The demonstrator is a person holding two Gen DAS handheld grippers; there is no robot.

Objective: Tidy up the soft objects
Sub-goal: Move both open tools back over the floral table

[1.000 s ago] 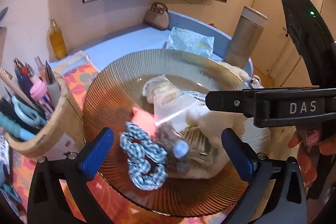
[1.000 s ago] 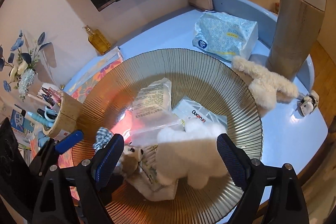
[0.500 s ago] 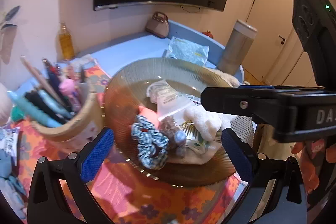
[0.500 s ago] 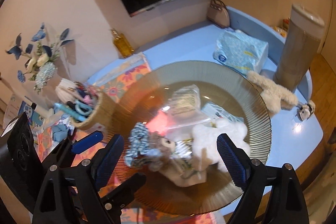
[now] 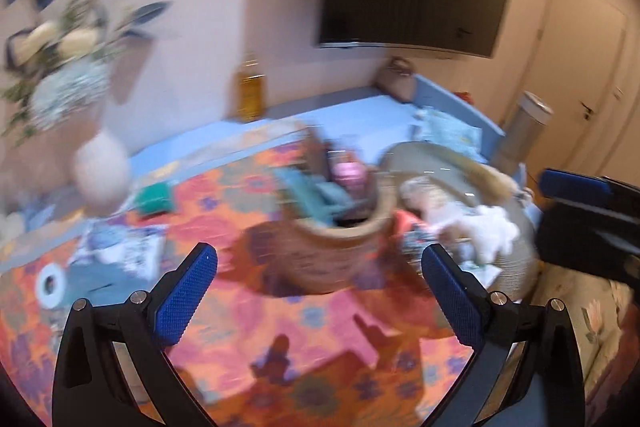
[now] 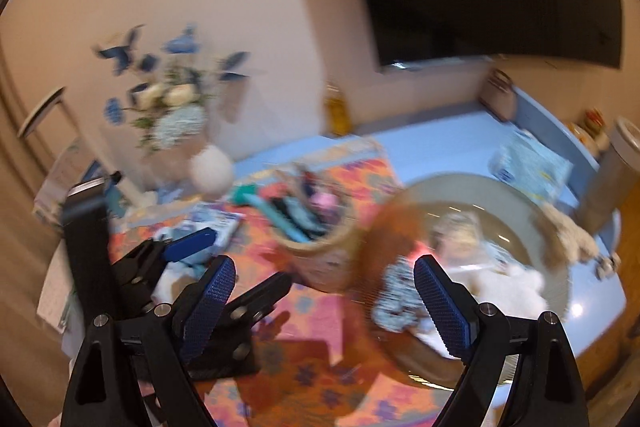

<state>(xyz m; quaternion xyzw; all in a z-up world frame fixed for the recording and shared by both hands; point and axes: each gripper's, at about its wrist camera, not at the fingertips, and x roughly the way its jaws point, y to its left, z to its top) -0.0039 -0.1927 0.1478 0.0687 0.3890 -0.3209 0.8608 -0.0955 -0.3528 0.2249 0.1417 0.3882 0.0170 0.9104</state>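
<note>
Both my grippers hang above the orange flowered cloth, each with its jaws spread wide and nothing between them: my left gripper and my right gripper. To the right, the ribbed brown plate holds the soft things: a checked scrunchie at its near left and a white plush toy further right. A woven pen holder stands just left of the plate. Everything is blurred.

Pen cup stands between floral mat and plate
</note>
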